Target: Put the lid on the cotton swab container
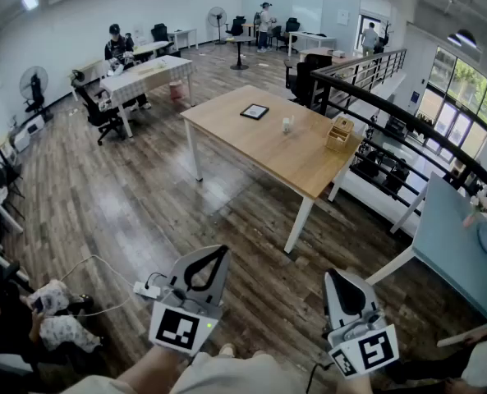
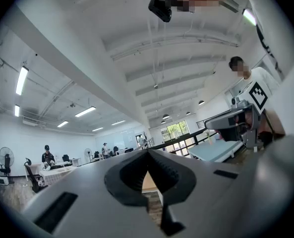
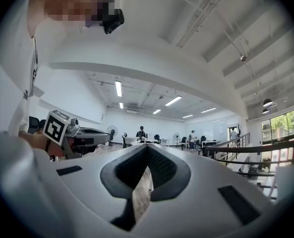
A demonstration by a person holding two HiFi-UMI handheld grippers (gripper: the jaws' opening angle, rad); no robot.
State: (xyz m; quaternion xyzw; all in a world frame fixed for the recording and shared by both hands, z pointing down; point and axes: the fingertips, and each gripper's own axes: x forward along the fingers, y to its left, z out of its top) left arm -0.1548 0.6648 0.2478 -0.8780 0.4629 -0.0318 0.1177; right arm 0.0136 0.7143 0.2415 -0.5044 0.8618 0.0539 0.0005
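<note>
A wooden table [image 1: 251,142] stands several steps ahead in the head view. On it sits a small pale container [image 1: 286,125], too small to tell whether it has a lid. My left gripper [image 1: 219,252] is held low near my body with its jaws shut and nothing between them. My right gripper [image 1: 334,275] is held the same way, shut and empty. In the left gripper view the left gripper's [image 2: 147,153] tips meet, pointing up at the room. The right gripper's [image 3: 147,148] tips also meet in the right gripper view.
The table also carries a black flat frame [image 1: 254,112] and a wooden box [image 1: 339,134]. A black railing [image 1: 391,97] runs behind it at right. A light-blue table [image 1: 457,245] is at right. A power strip with cable [image 1: 144,288] lies on the floor beside a seated person [image 1: 13,318].
</note>
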